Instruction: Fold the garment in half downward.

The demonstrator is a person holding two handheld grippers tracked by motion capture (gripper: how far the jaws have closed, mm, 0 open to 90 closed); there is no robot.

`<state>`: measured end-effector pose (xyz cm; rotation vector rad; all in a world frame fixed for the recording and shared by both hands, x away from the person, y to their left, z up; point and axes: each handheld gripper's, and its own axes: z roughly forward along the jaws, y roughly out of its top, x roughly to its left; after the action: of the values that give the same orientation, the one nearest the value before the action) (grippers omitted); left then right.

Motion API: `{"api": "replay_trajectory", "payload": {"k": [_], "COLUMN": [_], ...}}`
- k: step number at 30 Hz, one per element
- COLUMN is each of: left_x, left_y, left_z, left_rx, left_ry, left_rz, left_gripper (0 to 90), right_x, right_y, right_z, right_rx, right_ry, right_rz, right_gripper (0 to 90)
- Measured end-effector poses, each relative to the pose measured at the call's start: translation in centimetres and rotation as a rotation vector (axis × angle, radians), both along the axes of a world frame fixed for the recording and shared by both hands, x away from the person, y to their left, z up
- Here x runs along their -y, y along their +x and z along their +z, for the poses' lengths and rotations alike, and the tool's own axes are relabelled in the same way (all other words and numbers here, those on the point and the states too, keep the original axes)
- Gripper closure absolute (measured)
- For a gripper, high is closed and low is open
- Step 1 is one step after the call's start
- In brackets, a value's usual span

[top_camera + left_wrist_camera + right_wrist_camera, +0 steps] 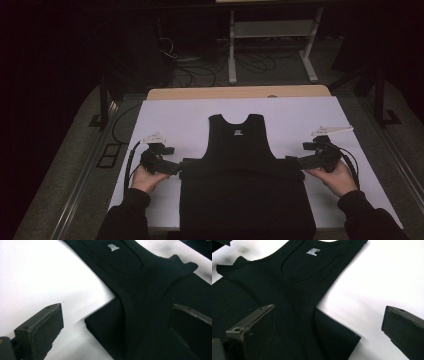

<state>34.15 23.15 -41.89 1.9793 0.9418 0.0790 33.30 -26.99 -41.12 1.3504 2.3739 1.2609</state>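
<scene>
black vest (236, 150) lying flat on white sheet (175, 117), mid-table | left gripper (176, 167) standing wide at its left edge, gripping nothing | right gripper (292, 162) standing wide at its right edge, gripping nothing

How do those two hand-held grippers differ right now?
The left hand-held gripper sits at the black tank top's left edge, the right hand-held gripper at its right edge. In its own view, the left one's jaws straddle that edge, one over white table, one over cloth; the right one's mirror that. Both stand wide open, gripping nothing.
</scene>
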Motion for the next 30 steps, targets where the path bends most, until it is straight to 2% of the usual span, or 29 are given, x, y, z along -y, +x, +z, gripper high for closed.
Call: {"api": "replay_trajectory", "payload": {"k": [4,7,11,15,20,24,30], "left_x": [0.2,0.5,0.6,0.6,0.8,1.1,1.5], "left_y": [0.3,0.5,1.0,1.6,2.4,2.9,3.7], "left_z": [0.2,0.7,1.3,1.7,2.2,2.7,3.7], "left_rx": [0.009,0.018,0.037,0.04,0.042,0.056,0.074], "left_ry": [-0.014,-0.007,-0.027,-0.035,-0.018,-0.004,0.004], "left_rz": [0.005,-0.003,0.007,0.013,0.011,0.004,-0.007], "left_gripper": [0.0,0.0,0.0,0.0,0.0,0.0,0.0], "right_x": [-0.3,-0.3,-0.2,-0.1,-0.4,-0.4,-0.6], "right_y": [0.5,0.7,1.0,1.6,2.3,2.9,3.7], "right_z": [0.2,0.5,1.1,1.3,1.7,2.2,3.1], "right_rx": [0.018,0.032,0.052,0.047,0.044,0.045,0.053], "right_ry": [-0.013,0.0,0.016,0.025,0.012,0.036,0.026], "right_rz": [-0.001,0.006,0.009,0.009,0.016,0.019,0.018], "right_gripper": [0.0,0.0,0.0,0.0,0.0,0.0,0.0]}}
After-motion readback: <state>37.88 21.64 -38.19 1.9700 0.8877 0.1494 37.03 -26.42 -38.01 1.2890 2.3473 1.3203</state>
